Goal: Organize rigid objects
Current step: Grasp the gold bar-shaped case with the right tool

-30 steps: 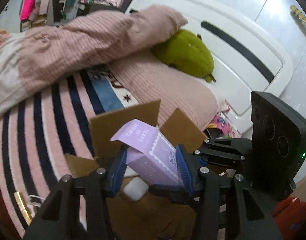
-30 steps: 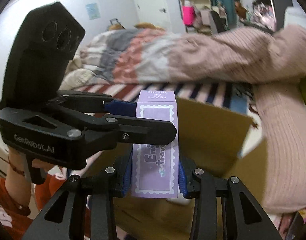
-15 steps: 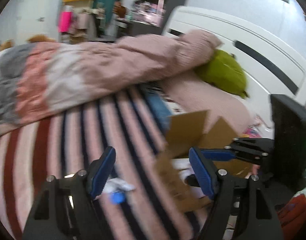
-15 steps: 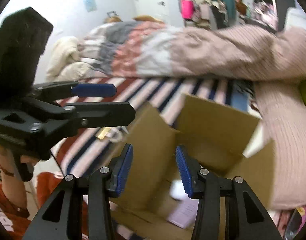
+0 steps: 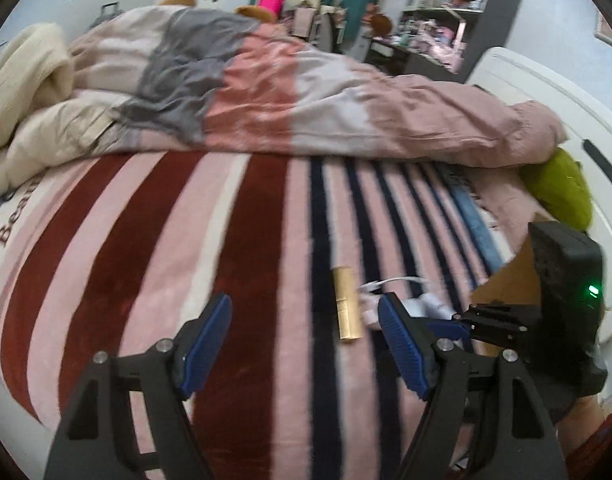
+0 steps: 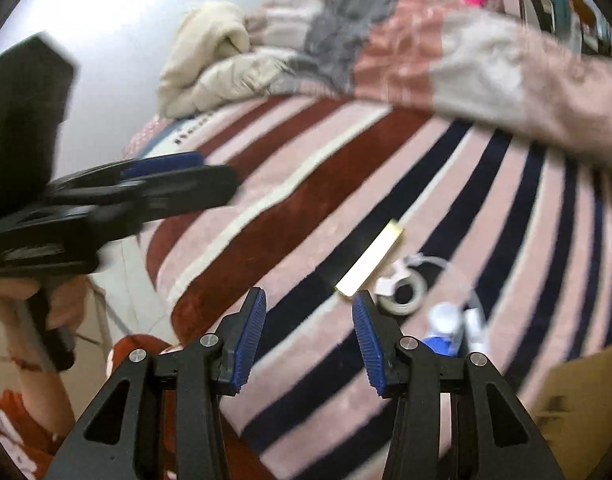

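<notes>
A gold tube (image 5: 346, 304) lies on the striped blanket (image 5: 186, 240), just ahead of my left gripper (image 5: 304, 340), which is open and empty. The tube also shows in the right wrist view (image 6: 370, 264). Beside it lie a white tape roll (image 6: 402, 290), a white cable (image 5: 394, 282) and small white and blue items (image 6: 450, 326). My right gripper (image 6: 308, 338) is open and empty above the blanket's near edge. The cardboard box (image 5: 506, 280) sits at the right, partly hidden behind the right gripper's body (image 5: 562, 308).
A rumpled pink and grey duvet (image 5: 286, 92) and a cream quilt (image 5: 22, 92) lie across the far side of the bed. A green plush (image 5: 562, 188) rests by the white headboard (image 5: 546, 100). The box corner (image 6: 578, 396) shows at lower right.
Both grippers let go of the purple carton into the box, opened, and swung left away from the box toward the gold tube and small items on the blanket.
</notes>
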Demonstrator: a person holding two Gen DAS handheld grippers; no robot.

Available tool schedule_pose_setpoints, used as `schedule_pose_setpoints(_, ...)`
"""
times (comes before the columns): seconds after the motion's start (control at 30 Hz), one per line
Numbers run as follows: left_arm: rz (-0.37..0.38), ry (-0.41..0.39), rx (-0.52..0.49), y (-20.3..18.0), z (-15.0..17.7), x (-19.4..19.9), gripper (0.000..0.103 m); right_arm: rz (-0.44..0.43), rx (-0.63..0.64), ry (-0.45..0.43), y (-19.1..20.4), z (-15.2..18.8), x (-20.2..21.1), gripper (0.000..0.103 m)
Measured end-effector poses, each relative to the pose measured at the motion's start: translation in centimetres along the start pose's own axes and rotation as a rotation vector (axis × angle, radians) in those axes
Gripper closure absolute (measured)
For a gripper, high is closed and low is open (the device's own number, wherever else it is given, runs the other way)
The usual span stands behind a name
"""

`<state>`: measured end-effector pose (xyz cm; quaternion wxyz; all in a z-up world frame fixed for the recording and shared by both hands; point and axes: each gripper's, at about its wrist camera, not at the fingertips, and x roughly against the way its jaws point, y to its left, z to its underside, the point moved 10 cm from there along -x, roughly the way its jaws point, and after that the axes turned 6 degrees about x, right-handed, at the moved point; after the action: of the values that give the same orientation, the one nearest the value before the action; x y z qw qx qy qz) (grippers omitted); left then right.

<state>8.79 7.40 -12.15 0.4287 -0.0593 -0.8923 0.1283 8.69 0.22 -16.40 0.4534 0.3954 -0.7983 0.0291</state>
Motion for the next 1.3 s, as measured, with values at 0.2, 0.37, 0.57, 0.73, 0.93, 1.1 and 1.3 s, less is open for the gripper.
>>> schedule_pose_setpoints(0.2,-0.03,0.021,0.007,2.3,1.2,-1.7,0.03,0.142,-0.101,-0.004,-3.1,-0.4,-5.6,0.062)
schedule_pose_setpoints(0.37,-0.017,0.026,0.019,2.9,1.1,-2.2,0.03,0.245,-0.074,-0.003,-4.3,-1.8,-7.9,0.078)
schedule_pose_setpoints(0.57,-0.013,0.021,0.023,2.7,1.0,-1.8,0.03,0.106,0.004,0.058,-1.5,-0.3,-7.6,0.089)
schedule_pose_setpoints(0.73,-0.023,0.031,0.027,3.0,1.5,-1.5,0.03,0.066,0.041,0.088,-0.2,0.9,-7.2,0.089)
schedule_pose_setpoints(0.93,-0.004,0.053,0.021,2.3,1.8,-1.2,0.03,0.105,0.066,0.095,-0.3,0.5,-8.2,0.089)
schedule_pose_setpoints(1.1,0.069,0.032,-0.013,-1.4,0.8,0.2,0.03,0.075,0.095,-0.012,1.2,-0.9,-2.9,0.089)
schedule_pose_setpoints(1.3,0.259,0.001,-0.114,-11.1,-1.1,2.7,0.038,0.019,0.117,-0.196,2.1,-1.9,7.5,0.09)
